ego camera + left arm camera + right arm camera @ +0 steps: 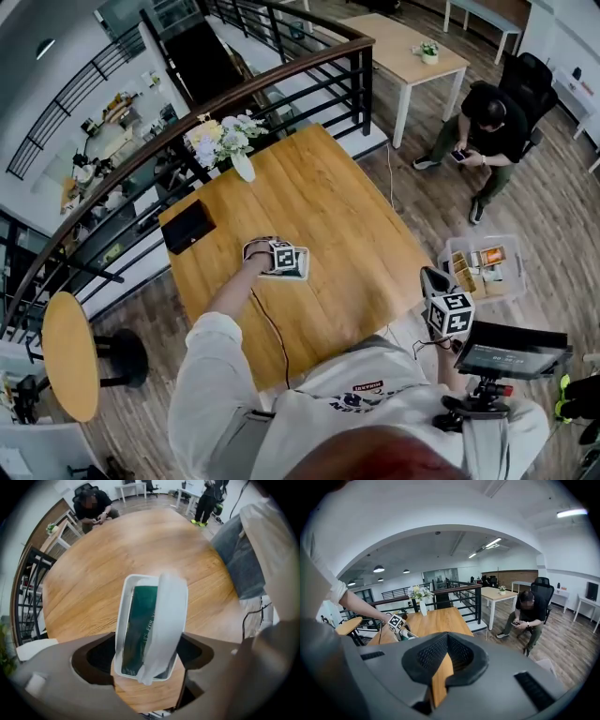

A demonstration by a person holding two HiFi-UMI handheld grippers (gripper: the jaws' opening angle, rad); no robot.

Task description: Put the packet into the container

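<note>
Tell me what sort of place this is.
Probably an open-plan office on an upper level: a black railing curves along the floor's edge, wooden tables stand about, and a person sits in an office chair.

Left gripper jaws apart, right gripper jaws together.

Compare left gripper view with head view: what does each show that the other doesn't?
Left gripper view only: inside the container, a green packet with a white packet lying over it, between the left tool's spread jaws. Head view only: the right tool, a black box, a floor bin of goods. Both: the wooden table, the seated person.
</note>
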